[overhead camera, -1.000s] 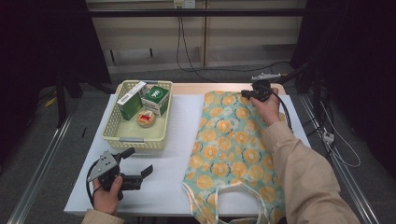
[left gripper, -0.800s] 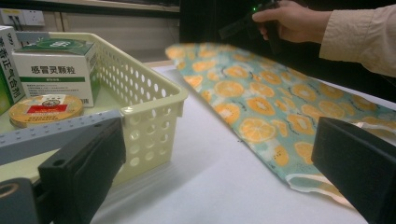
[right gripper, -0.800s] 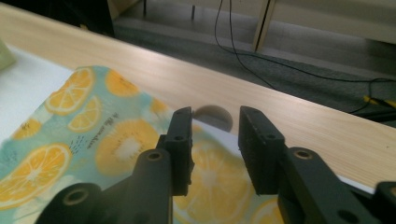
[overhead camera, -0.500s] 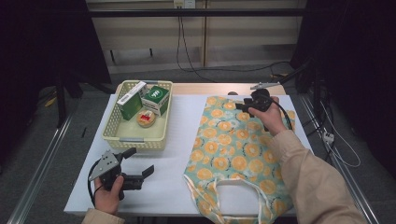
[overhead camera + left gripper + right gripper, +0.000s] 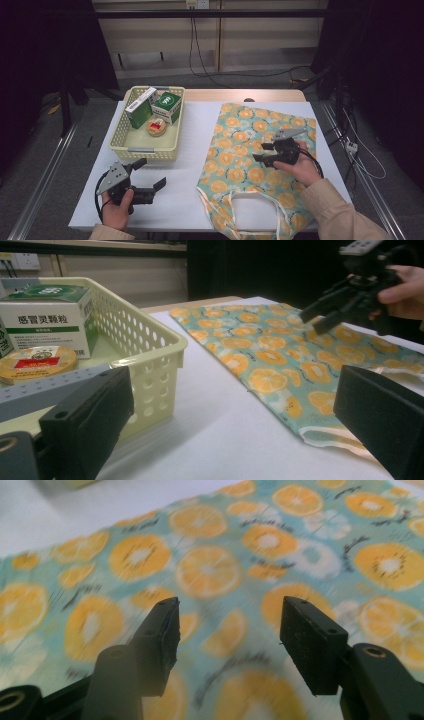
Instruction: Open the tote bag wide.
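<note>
White table (image 5: 190,150), orange-print bag (image 5: 250,165) lengthwise, handles nearest person, right hand-held gripper (image 5: 266,152) just opening, empty, above it

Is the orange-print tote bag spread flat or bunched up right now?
Spread flat: the tote bag lies open across the table, its handles at the near edge.

A pale wall panel (image 5: 210,37) runs at twelve o'clock, cables (image 5: 200,55) hanging down it. Grey floor (image 5: 45,165) lies below. Dark, perhaps curtained, sides at three and nine.
</note>
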The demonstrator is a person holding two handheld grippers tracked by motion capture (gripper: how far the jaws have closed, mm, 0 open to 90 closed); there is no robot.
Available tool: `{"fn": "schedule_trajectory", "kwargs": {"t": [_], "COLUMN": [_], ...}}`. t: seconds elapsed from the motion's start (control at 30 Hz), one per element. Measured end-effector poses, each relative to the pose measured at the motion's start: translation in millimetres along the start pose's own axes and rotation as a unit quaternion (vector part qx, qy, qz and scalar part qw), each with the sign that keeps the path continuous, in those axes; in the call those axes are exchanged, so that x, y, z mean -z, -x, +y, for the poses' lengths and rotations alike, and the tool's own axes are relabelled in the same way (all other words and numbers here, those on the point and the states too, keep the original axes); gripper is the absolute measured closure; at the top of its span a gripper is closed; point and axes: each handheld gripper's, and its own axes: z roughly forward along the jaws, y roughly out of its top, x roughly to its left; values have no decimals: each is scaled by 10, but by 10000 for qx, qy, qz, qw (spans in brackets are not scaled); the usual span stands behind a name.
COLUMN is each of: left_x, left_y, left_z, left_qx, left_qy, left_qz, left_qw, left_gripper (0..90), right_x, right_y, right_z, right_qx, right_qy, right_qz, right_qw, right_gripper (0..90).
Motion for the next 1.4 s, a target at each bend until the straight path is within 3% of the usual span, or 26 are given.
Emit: {"fn": "schedule_trajectory", "kwargs": {"t": [0.07,0.17,0.27,0.53,0.67,0.87,0.93,1.07,1.17,1.2,1.4], "left_x": [-6,-16,-20,-21,-14,-20,-27,-28,-29,-30,-31], "left_y": [7,15,8,26,37,42,44,41,41,41,41], "left_z": [3,3,4,6,7,7,3,4,4,4,6], "left_qx": [-24,-17,-44,-88,-123,-97,-113,-145,-140,-152,-166], "left_qy": [-25,-28,-52,-57,-60,-55,-77,-98,-95,-104,-114], "left_qz": [-17,-18,-2,-43,-56,-62,-53,-63,-58,-63,-49], "left_qw": [10000,10000,10000,9999,9999,9999,9999,9998,9998,9998,9998], "left_gripper": [25,25,25,25,25,25,25,25,25,25,25], "right_x": [82,120,138,179,176,144,115,45,19,8,-122], "right_y": [-160,-255,-358,-626,-715,-770,-773,-760,-741,-732,-658], "right_z": [-141,-219,-308,-347,-355,-392,-417,-458,-453,-439,-332], "right_qx": [6,77,64,233,408,509,528,714,724,747,675], "right_qy": [0,10,64,195,166,103,17,-233,-255,-275,-264], "right_qz": [196,244,446,814,770,929,933,657,796,794,843], "right_qw": [9998,9997,9990,9962,9961,9943,9942,9950,9939,9937,9938], "right_gripper": [415,412,412,389,391,426,452,551,807,850,894]}}
